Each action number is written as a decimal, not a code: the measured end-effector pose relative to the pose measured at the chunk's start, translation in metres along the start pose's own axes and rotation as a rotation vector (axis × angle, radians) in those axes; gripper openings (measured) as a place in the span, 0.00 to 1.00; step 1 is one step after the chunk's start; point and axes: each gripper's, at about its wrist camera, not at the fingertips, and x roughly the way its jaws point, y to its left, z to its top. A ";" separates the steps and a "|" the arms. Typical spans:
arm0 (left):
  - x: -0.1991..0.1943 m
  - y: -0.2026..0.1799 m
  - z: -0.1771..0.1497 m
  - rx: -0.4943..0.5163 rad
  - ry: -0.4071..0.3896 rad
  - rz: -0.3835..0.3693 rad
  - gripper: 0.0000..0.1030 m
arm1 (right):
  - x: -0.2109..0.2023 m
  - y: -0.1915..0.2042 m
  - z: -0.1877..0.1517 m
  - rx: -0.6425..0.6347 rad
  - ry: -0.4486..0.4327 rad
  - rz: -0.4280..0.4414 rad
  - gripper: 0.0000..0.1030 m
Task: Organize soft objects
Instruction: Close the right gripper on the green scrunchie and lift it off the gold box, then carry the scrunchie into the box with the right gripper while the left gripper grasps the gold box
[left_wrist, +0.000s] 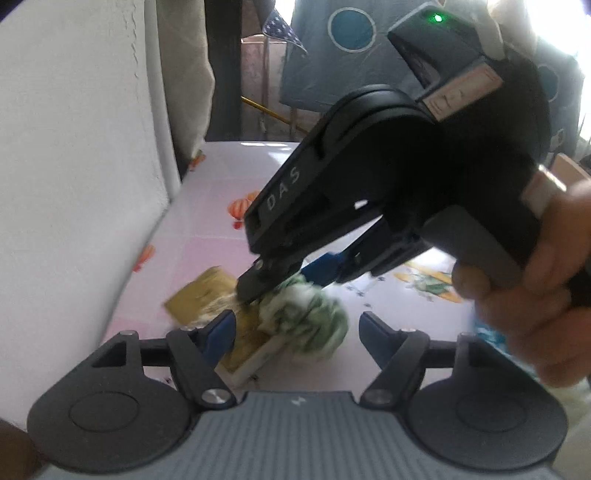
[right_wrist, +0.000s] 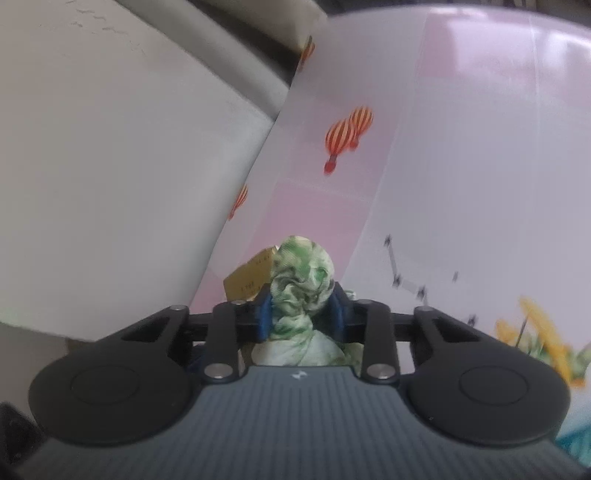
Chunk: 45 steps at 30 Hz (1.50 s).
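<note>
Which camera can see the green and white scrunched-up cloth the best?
The right wrist view. There the green and white cloth sits sharp and centred, pinched between the right gripper pads. In the left wrist view the cloth is blurred and partly covered by the right gripper reaching in above it.

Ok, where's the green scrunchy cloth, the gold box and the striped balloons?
green cloth (right_wrist: 301, 273): right wrist view, its bunched top.
gold box (left_wrist: 201, 295): left wrist view, its top face.
striped balloons (right_wrist: 347, 134): right wrist view, the nearer balloon's middle.
</note>
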 end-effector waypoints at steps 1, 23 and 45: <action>-0.004 -0.002 -0.002 0.004 0.006 -0.017 0.71 | -0.001 -0.002 -0.007 0.010 0.010 0.012 0.25; -0.073 0.038 -0.026 -0.126 0.049 0.085 0.71 | -0.122 -0.025 -0.177 0.180 -0.269 0.157 0.19; 0.028 -0.006 0.029 -0.090 0.249 0.366 0.55 | -0.420 -0.127 -0.366 0.379 -0.968 -0.045 0.19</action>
